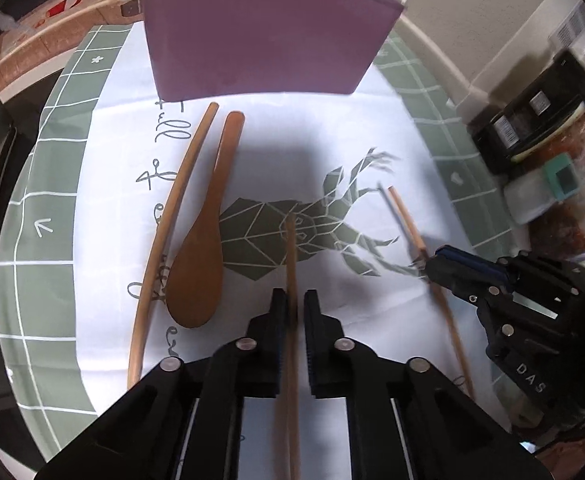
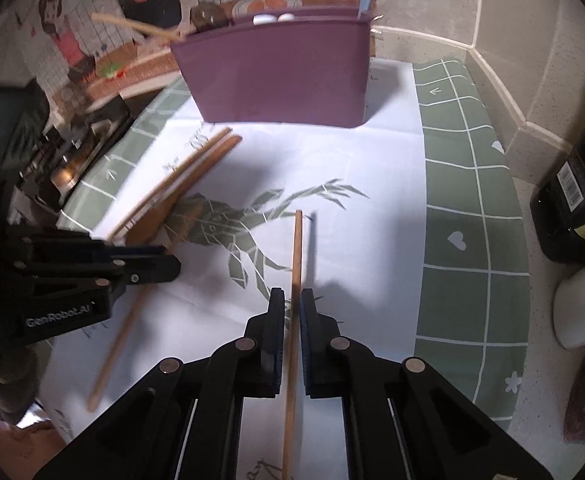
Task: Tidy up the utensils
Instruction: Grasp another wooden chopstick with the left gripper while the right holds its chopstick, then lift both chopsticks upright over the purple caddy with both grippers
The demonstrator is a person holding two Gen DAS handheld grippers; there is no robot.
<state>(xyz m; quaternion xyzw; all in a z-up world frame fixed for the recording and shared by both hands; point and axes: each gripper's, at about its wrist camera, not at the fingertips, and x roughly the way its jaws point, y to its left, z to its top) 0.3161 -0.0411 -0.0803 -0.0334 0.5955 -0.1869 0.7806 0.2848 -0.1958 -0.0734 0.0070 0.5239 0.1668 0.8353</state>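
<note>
Left gripper (image 1: 293, 300) clamped on thin wooden chopstick (image 1: 291, 248). Right gripper (image 2: 291, 300) clamped on second thin wooden chopstick (image 2: 297, 248). Both in front of purple rectangular utensil holder (image 1: 260, 36). Brown wooden spoon (image 1: 202, 248) and long wooden stick (image 1: 168, 224) flat on white-and-green cloth (image 1: 52, 184), front-left of holder.

A green-and-white grid-patterned cloth (image 2: 472, 208) covers the speckled beige counter (image 2: 540, 380); a dark labelled bottle (image 2: 580, 200) stands at right.

Holder (image 1: 264, 36) behind spoon (image 1: 202, 248), loose stick (image 1: 168, 224) just left of spoon
</note>
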